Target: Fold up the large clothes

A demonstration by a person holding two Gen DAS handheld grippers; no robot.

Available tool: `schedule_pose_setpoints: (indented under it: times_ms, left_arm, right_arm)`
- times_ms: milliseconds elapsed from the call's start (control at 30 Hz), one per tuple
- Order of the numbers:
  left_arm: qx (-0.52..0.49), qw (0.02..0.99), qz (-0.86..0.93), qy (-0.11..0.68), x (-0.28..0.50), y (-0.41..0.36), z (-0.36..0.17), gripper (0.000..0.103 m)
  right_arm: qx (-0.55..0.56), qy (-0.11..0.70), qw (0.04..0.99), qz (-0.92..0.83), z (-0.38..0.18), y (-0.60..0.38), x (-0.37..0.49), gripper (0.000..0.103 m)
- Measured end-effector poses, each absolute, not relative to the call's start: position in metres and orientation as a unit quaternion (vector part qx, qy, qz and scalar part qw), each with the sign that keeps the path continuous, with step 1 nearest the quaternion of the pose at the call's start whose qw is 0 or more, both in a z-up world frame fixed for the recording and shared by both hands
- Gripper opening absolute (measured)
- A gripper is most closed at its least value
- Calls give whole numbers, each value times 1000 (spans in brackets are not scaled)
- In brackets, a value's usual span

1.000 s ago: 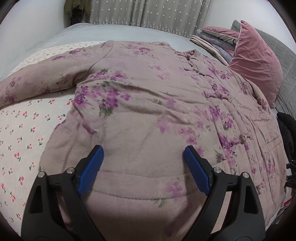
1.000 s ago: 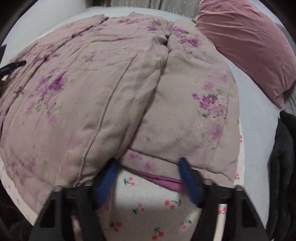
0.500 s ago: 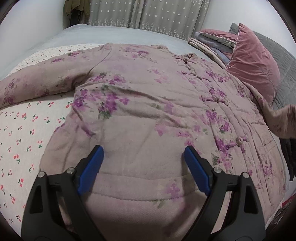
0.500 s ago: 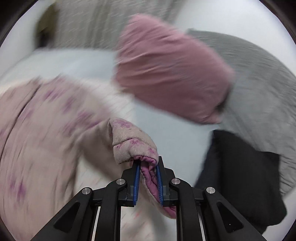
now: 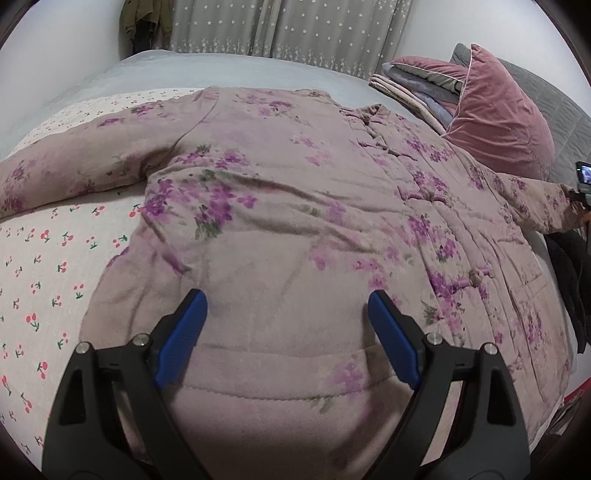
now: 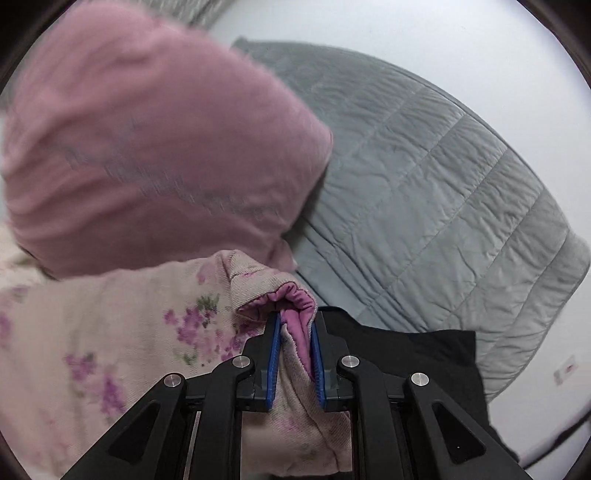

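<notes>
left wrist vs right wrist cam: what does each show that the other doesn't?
Left wrist only: the open left gripper over the spread floral padded jacket, the cherry-print sheet, curtains and folded blankets.
Right wrist only: the right gripper shut on the sleeve cuff, showing its pink lining, and a black garment beyond it.
Both: the jacket, the pink velvet pillow and the grey quilted headboard.

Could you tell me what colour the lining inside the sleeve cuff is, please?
Bright pink-magenta lining, clearest in the right wrist view.
</notes>
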State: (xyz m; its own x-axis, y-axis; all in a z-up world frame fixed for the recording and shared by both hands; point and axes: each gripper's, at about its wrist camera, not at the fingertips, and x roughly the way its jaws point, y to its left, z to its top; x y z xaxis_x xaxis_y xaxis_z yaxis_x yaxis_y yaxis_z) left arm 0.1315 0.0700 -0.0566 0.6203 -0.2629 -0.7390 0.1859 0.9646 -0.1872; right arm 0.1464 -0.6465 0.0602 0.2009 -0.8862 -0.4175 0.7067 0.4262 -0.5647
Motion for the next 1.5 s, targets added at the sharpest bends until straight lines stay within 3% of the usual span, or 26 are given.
schedule_pose_setpoints:
  times_ms: [67,167,233,267,433,700,933,1000,1067,1100,1133,1167,1233,1367,1500]
  left_arm:
    - [-38,899,-127,418,131,69,-57,89]
    - [-20,897,-127,424,131,67,-56,89]
    - [-5,896,-119,427,132,66,-54,89]
    - [-1,897,-117,427,132,67,-52,89]
    - [15,886,-95,453,134,85,-40,89]
    - [-95,843,-108,519,114,168,-32,89]
    - [-130,797,-118,577,74,208,-69,85]
    - [-134,792,-151,576,59,205,-70,78]
    - [-163,767,-205,585,50,196,-72,52]
    - [-182,749,-227,595,45,190,-77,48]
    - [-174,749,-225,598,42,185,-78,32]
    - [-153,758,-216,597,39,179,-75,25]
    - [-157,770,-210,582,34,179,-58,20]
    - [-196,811,-238,497,15,203,11,18]
    - [-139,804,-200,542,2,203,-7,17]
  right_arm:
    - [-155,368,741,-540,37,-658,161,16]
    - [-164,356,731,-559,16,-666,166,30]
    - [-141,351,745,-549,15,-658,158,64]
    - [-122,345,761,-536,16,-653,153,68]
    - [-11,357,842,-404,24,-606,115,70]
    - [155,446,877,-95,-18,-498,28,71]
    - [226,486,844,25,-76,-434,-50,71]
    - [246,498,831,23,-93,-428,-65,71]
    - [283,496,821,27,-109,-428,-79,70]
    - [299,482,823,35,-111,-427,-84,63]
    - [325,478,813,63,-116,-423,-86,37]
    - [358,482,794,94,-122,-416,-86,28]
    - [340,483,803,79,-114,-404,-86,20]
    - [333,433,831,104,-56,-393,-105,16]
    - [275,460,840,81,-37,-373,-121,16]
